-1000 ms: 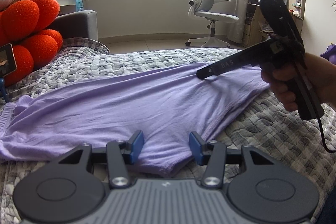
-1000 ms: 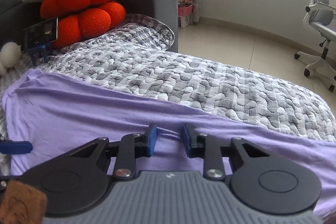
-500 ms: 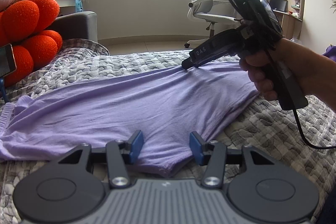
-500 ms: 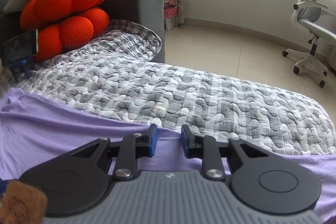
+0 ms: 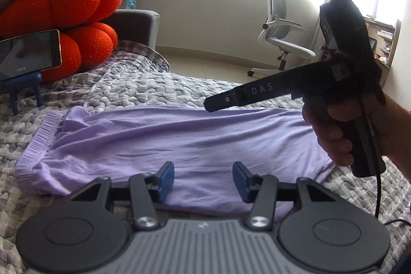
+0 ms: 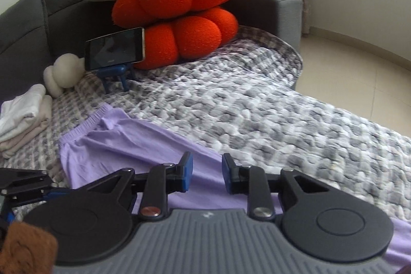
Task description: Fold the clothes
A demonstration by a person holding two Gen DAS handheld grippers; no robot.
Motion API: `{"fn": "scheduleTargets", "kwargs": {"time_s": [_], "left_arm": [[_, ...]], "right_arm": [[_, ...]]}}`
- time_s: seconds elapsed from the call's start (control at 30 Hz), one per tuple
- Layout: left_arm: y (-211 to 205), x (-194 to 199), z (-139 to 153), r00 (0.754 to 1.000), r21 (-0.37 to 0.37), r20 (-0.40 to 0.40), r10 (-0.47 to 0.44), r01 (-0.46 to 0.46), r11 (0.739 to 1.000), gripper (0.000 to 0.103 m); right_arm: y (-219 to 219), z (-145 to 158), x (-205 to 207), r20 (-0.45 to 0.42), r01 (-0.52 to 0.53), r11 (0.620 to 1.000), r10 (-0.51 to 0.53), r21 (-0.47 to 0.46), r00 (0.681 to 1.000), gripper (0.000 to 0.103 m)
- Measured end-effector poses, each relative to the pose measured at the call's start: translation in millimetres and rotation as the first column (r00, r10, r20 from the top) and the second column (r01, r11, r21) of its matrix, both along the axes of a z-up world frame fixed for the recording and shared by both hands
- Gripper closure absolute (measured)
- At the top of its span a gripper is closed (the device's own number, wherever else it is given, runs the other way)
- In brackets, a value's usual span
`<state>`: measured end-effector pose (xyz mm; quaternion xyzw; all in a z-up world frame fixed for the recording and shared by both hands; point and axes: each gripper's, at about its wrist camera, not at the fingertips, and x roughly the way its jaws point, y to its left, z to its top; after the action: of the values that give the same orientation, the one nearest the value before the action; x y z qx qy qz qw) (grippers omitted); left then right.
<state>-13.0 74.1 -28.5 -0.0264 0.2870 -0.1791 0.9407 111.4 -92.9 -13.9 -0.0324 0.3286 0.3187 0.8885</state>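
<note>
**A:** so where's the garment at? I see lilac shorts [image 5: 179,140] spread flat on the quilted grey bedspread [image 5: 143,86], ribbed waistband [image 5: 38,143] towards the phone on its stand [image 5: 28,53]

**B:** yep, thin jersey knit, soft and floppy; light, won't hold a crease by itself; it'll drag and bunch on that bumpy quilt, so I'd pinch a hem corner or the waistband, where the fabric is doubled and thicker

**A:** claws?

**B:** left claw [image 5: 203,181] hangs released, blue pads apart over the near edge, nothing between them; right claw [image 6: 204,173] is also released, narrower gap, over the far edge, empty too

**A:** the rest?

**B:** fuzzy orange pumpkin cushions [image 6: 179,17] against the grey sofa arm; folded pale clothes [image 6: 23,114] stacked at the side, so some look done already
</note>
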Motion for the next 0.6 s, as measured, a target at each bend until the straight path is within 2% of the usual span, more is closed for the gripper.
{"fn": "scheduleTargets", "kwargs": {"time_s": [0.23, 0.43, 0.6], "left_arm": [[-0.8, -3.0, -11.9, 1.0, 0.016, 0.023, -0.002, 0.002, 1.0, 0.05], [2.9, -3.1, -15.1, 1.0, -0.011, 0.025, -0.006, 0.006, 1.0, 0.05], [7.2, -3.4, -16.5, 1.0, -0.042, 0.028, -0.008, 0.009, 0.999, 0.05]], "right_arm": [[62.0, -13.0, 0.3, -0.025, -0.2, 0.975, 0.199, -0.099, 0.98, 0.078], [83.7, -15.5, 15.9, 0.003, -0.172, 0.97, 0.175, -0.171, 0.985, 0.08], [92.2, -20.6, 20.9, 0.074, -0.129, 0.967, 0.148, -0.222, 0.986, 0.08]]}}
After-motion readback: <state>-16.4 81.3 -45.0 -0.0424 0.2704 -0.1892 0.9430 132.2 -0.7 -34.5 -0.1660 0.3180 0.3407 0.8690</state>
